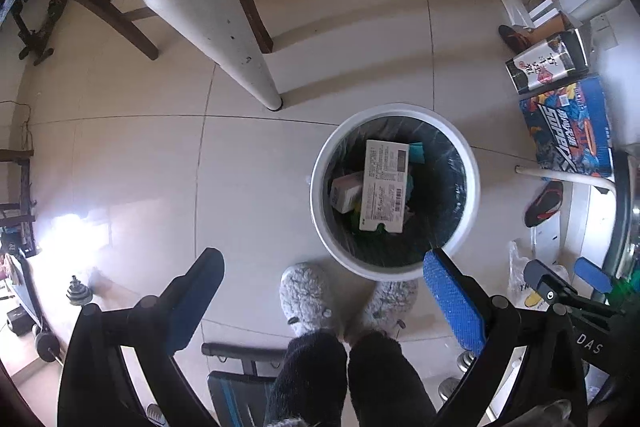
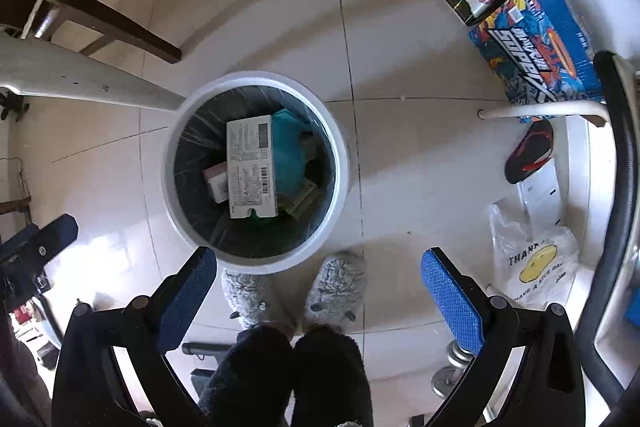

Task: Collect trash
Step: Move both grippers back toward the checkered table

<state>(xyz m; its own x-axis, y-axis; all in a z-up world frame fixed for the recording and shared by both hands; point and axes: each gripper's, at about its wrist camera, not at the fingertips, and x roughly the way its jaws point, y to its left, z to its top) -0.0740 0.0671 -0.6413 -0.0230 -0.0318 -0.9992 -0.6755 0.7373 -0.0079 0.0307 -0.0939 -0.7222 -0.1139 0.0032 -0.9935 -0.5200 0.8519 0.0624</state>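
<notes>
Two slippers (image 1: 344,295) touch the bin (image 1: 394,115) (table leg (image 1: 224,27) beside).

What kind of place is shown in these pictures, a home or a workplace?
Most likely a home, perhaps a dining area. The person wears fluffy slippers, dark wooden chairs stand on a tiled floor, and a lined white trash bin holds boxes. Dumbbells lie nearby.
</notes>
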